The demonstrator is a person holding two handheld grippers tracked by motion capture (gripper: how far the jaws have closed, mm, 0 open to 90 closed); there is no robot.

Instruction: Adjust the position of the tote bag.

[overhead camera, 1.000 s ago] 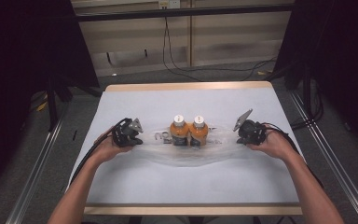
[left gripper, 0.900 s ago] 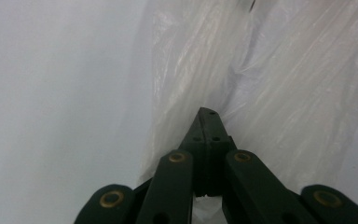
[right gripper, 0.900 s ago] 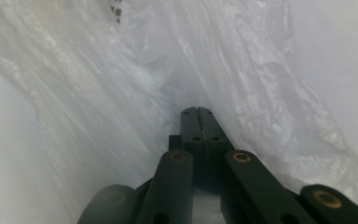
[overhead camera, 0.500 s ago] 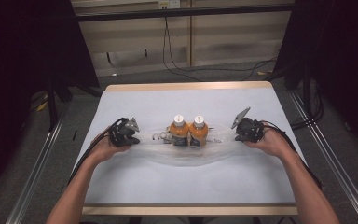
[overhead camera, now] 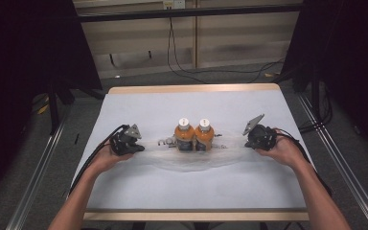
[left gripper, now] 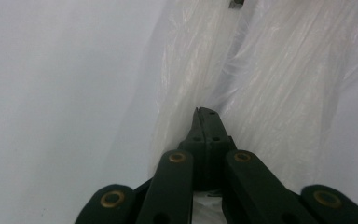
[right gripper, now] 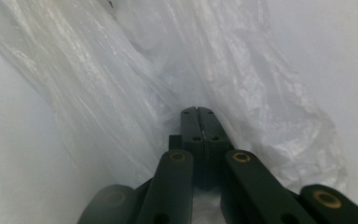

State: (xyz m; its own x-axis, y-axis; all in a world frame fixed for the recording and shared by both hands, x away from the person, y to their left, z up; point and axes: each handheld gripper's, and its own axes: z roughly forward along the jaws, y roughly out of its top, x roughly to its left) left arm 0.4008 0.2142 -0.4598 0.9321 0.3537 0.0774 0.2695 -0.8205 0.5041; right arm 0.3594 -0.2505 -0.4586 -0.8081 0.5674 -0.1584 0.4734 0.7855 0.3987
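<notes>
My left gripper (overhead camera: pixel 133 140) and right gripper (overhead camera: pixel 255 135) each pinch one end of the clear plastic bag (overhead camera: pixel 191 158), jaws pressed together — its long axis runs side to side between them, the two bottles (overhead camera: pixel 194 134) midway, equally near both.

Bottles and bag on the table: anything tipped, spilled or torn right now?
Nothing stands out. The two orange bottles stand upright, side by side, caps on, inside the clear plastic bag. The left gripper and right gripper each pinch the bag with jaws closed. No spill or tear shows.
</notes>
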